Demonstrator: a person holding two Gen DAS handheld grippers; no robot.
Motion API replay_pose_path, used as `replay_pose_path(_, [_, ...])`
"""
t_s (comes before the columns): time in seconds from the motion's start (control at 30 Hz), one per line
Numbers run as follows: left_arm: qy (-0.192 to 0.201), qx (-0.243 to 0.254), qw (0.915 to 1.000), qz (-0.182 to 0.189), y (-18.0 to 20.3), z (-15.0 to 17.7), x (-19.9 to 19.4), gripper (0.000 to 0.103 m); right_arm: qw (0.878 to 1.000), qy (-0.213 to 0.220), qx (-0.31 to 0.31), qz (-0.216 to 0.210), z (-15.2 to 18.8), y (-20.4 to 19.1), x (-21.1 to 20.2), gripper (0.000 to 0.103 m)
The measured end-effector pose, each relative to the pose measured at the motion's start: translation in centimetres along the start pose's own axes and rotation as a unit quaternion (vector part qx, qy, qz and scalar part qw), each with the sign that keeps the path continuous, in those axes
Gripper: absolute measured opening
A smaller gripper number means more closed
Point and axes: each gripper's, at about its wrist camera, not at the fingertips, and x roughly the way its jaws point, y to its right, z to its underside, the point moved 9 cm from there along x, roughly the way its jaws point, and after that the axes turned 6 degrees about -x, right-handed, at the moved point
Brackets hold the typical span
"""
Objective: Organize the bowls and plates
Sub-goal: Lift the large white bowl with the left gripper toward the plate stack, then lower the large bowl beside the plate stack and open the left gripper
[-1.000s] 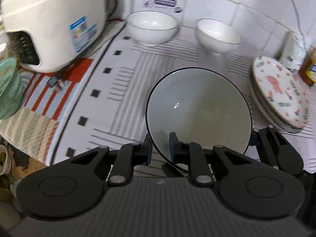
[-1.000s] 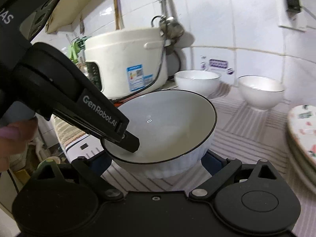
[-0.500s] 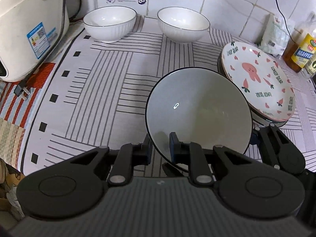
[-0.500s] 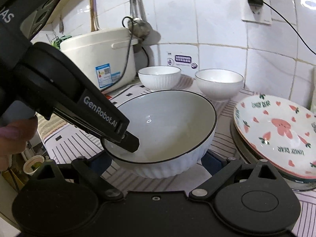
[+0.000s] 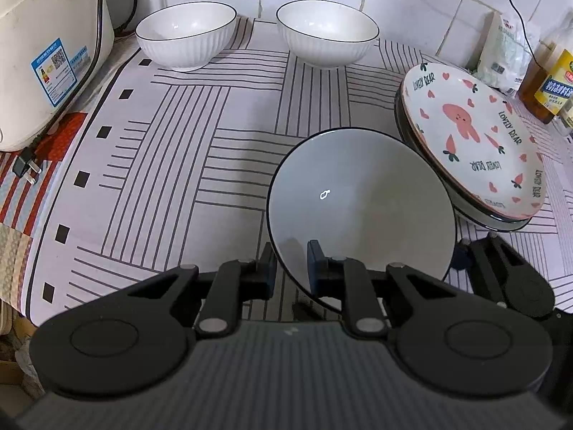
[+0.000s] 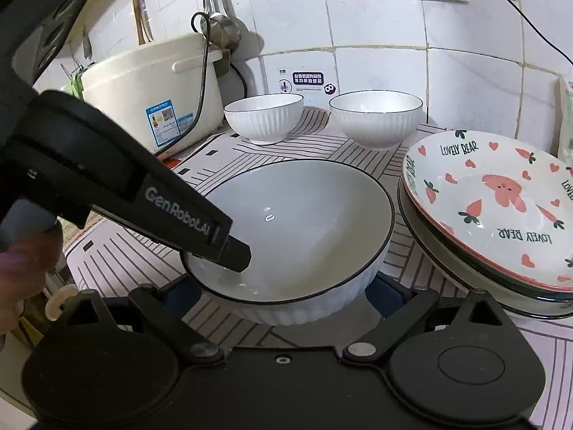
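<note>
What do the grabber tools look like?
Each hand-held gripper is matte black plastic with two round discs, hinged link arms and silver pivot screws. The left hand-held gripper has blue finger pads and grey "GenRobot.AI" lettering; the right hand-held gripper has blue pads too.

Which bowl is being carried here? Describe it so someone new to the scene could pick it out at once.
Start at the white rice cooker by the tiled wall; two white ribbed bowls stand beside it on the striped mat. The carried bowl is nearer, next to the bear-print plate. Unlike the others, it has the left gripper pinching its rim and the right gripper around its sides.
</note>
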Motion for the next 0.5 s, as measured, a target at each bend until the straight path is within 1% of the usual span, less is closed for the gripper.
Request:
replay_pose_path(0.07, [-0.002,0.008,1.0,-0.004,0.2,0.1,-0.1,0.019,1.0,-0.016,0.006,-0.016,0.5,-0.1,0.2,0.1])
replay_pose_path(0.17, [0.01,0.034,0.9991,-0.022,0.5,0.3,-1.0,0.02,1.0,-0.019,0.005,-0.013,1.1,0.0,-0.4,0.1])
replay_pose_path(0.23, [0.013,0.042,0.9988,-0.023,0.6,0.3,-1.6,0.02,1.0,-0.023,-0.001,-0.016,1.4,0.0,-1.2,0.1])
replay_pose_path(0.3, [0.015,0.044,0.9987,-0.021,0.7,0.3,-2.4,0.022,1.0,-0.018,-0.003,-0.014,1.4,0.1,-2.4,0.1])
replay_pose_path(0.37, [0.019,0.043,0.9988,-0.015,0.8,0.2,-3.4,0.028,1.0,-0.013,-0.009,-0.013,1.2,0.3,-3.7,0.1])
replay_pose_path(0.43, [0.023,0.043,0.9987,-0.012,0.9,0.1,-4.3,0.031,1.0,-0.003,-0.017,-0.007,0.8,0.5,-5.0,0.1])
replay_pose_path(0.5, [0.029,0.046,0.9984,-0.013,0.9,-0.2,-5.3,0.033,1.0,0.009,-0.026,0.001,0.1,0.7,-6.2,0.1])
